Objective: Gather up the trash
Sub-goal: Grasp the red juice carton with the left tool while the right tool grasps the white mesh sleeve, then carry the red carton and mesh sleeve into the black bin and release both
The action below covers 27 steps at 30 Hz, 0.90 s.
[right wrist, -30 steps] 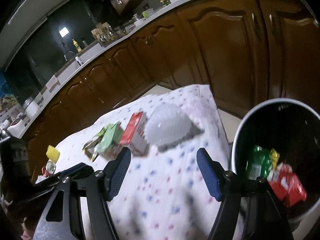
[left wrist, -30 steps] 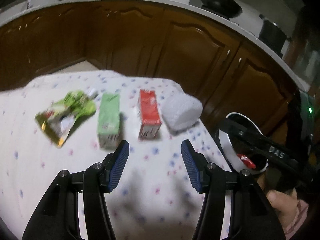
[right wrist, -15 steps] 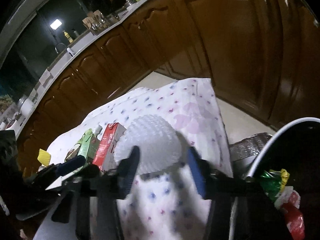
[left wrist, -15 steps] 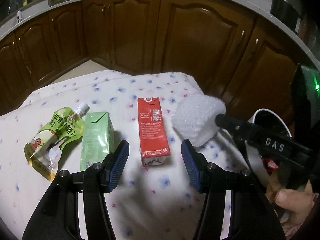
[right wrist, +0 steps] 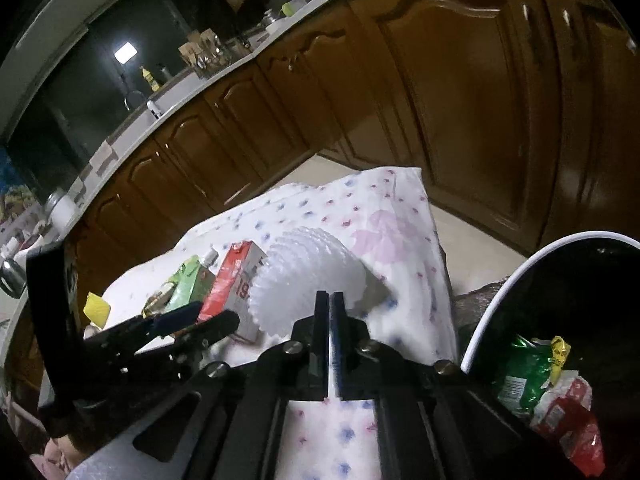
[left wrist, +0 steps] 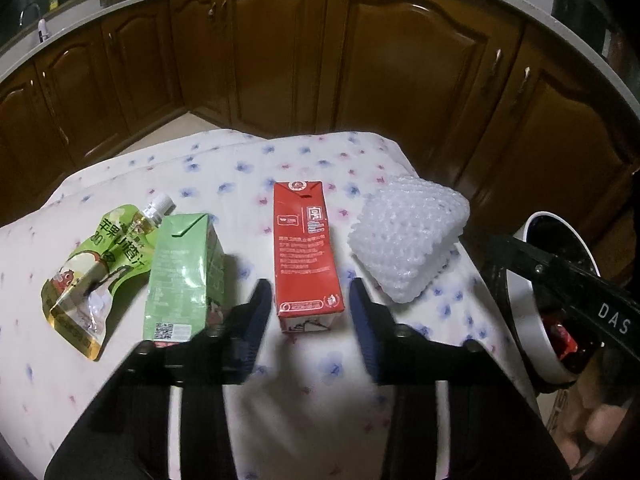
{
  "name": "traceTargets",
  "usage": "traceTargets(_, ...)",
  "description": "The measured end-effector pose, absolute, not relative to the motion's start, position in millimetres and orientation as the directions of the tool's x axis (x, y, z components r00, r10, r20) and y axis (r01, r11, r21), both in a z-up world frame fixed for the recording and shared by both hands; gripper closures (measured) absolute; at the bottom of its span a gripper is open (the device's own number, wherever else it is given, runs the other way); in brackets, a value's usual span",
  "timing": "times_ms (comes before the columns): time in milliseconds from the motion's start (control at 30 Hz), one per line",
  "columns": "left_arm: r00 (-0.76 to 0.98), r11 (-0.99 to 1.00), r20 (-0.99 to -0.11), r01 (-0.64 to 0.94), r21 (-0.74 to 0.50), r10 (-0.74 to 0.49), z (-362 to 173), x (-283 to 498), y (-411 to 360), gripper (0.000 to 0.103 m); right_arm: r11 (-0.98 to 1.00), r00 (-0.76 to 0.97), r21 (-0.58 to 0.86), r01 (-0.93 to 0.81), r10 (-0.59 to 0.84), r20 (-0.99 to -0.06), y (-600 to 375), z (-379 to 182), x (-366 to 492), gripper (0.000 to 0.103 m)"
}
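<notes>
On the flowered tablecloth (left wrist: 304, 392) lie a green pouch (left wrist: 96, 264), a green carton (left wrist: 184, 276), a red carton (left wrist: 306, 248) and white bubble wrap (left wrist: 408, 236). My left gripper (left wrist: 310, 304) is closing, its blue pads either side of the red carton's near end with a small gap on each side. In the right wrist view my right gripper (right wrist: 329, 304) is closing too. Its jaws are almost together on the near edge of the bubble wrap (right wrist: 308, 276), with a white sliver between the pads.
A white-rimmed bin (right wrist: 500, 300) stands off the table's right edge, holding green and red wrappers (right wrist: 560, 400). Dark wooden cabinets (left wrist: 400, 60) run behind the table. A small yellow object (right wrist: 96, 308) lies at the table's far left. A hand (left wrist: 600, 440) shows at the lower right.
My left gripper came forward and down to the red carton and its jaws narrowed around it. My right gripper's jaws went from wide apart to nearly together at the bubble wrap's edge.
</notes>
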<state>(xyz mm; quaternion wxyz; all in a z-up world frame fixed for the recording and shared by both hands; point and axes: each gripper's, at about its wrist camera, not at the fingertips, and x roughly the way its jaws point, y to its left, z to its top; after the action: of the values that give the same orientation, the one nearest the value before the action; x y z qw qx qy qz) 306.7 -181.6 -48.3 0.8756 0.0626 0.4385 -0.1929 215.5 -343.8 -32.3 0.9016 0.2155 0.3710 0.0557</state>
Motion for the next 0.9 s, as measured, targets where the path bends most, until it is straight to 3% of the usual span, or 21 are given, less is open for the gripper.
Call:
traceTargets(33, 0.543, 0.918, -0.791, 0.393, -0.056, -0.281, -49, 307, -183, 0.070, 0.899, 0.716, 0.432, 0.070, 0.256, -0.649, -346, -33, 217, 0.084)
traceTargets(100, 0.547, 0.918, -0.788, 0.394, -0.054, -0.281, -49, 307, -182, 0.070, 0.896, 0.713, 0.436, 0.085, 0.251, -0.655, -348, -35, 220, 0.062)
traceTargets(167, 0.552, 0.919, -0.782, 0.389, -0.068, -0.291, -48, 305, -178, 0.071, 0.903, 0.710, 0.422, 0.084, 0.243, -0.661, -347, -35, 225, 0.051)
traceTargets(433, 0.552, 0.901, -0.752, 0.415, -0.129, -0.361, -35, 272, -161, 0.071, 0.943, 0.680, 0.329, 0.043, 0.214, -0.701, -329, -43, 254, 0.051)
traceTargets(533, 0.547, 0.895, -0.749, 0.425, -0.136, -0.374, -35, 261, -160, 0.071, 0.950, 0.678, 0.312, 0.026, 0.213, -0.704, -324, -48, 262, 0.054)
traceTargets(600, 0.546, 0.894, -0.747, 0.426, -0.141, -0.378, -35, 255, -158, 0.071, 0.947, 0.671, 0.319, 0.023, 0.222, -0.707, -322, -50, 264, 0.092)
traceTargets(900, 0.546, 0.878, -0.720, 0.441, -0.188, -0.429, -25, 232, -148, 0.071, 0.926, 0.724, 0.376, 0.028, 0.240, -0.646, -332, -32, 216, 0.092)
